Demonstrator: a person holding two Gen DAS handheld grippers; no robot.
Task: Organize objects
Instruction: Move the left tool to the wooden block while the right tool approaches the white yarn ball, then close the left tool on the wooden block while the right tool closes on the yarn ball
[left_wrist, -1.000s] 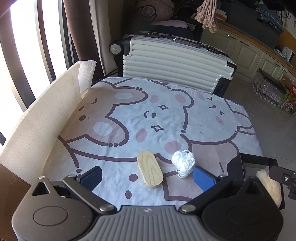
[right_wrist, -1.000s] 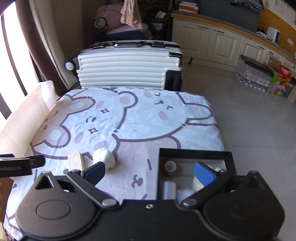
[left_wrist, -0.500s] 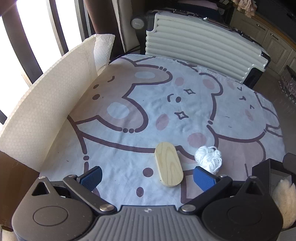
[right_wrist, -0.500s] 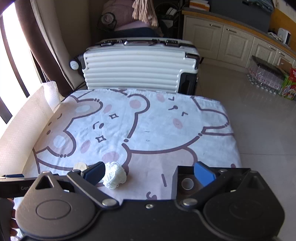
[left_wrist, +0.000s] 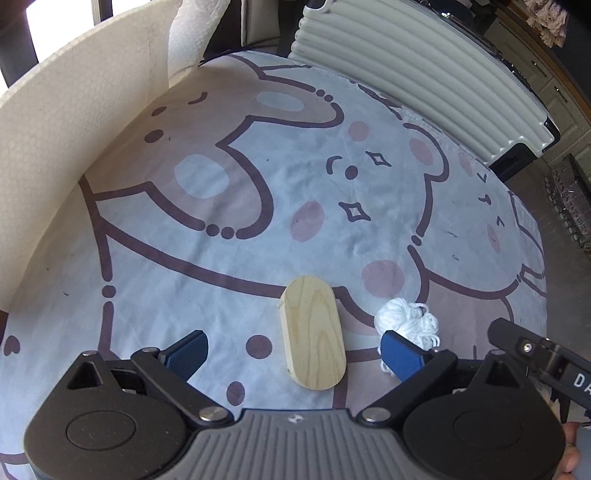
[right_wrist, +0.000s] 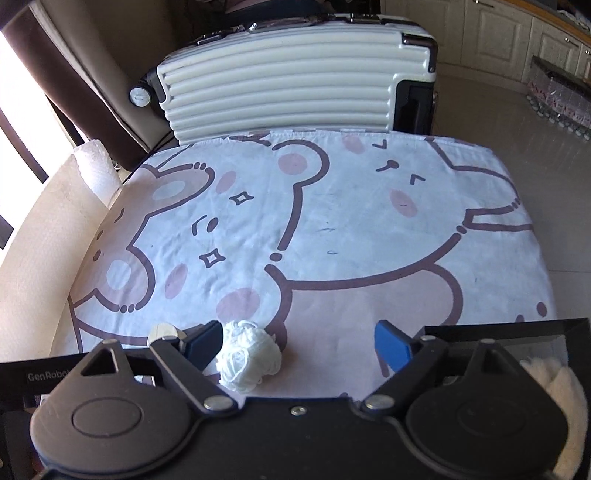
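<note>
While both claws hang low over the cartoon-bear printed cloth (left_wrist: 258, 192) with their blue-padded jaws spread wide and nothing pinched, two loose things wait near the front edge: one flat oval block of pale wood (left_wrist: 313, 338) and one small ball of white yarn (right_wrist: 248, 355), lying just beside each other but apart. The left gripper (left_wrist: 291, 350) has the wooden block between its fingers, nearer the right pad, with the yarn just outside that pad. The right gripper (right_wrist: 297, 345) has the yarn just inside its left finger (right_wrist: 205, 341), and the black open box (right_wrist: 509, 326) with something fluffy and white (right_wrist: 554, 384) inside sits at its near right. The step in hand looks like picking up one of the two for the box. For the block, I would centre the left claw so both pads meet its long sides squarely, since the block lies flat and thin and could slip. For the yarn, the right claw should shift left so the ball sits midway, then close gently, as soft strands may snag or trail. One ribbed cream suitcase (right_wrist: 295, 81) stands beyond the far edge.
</note>
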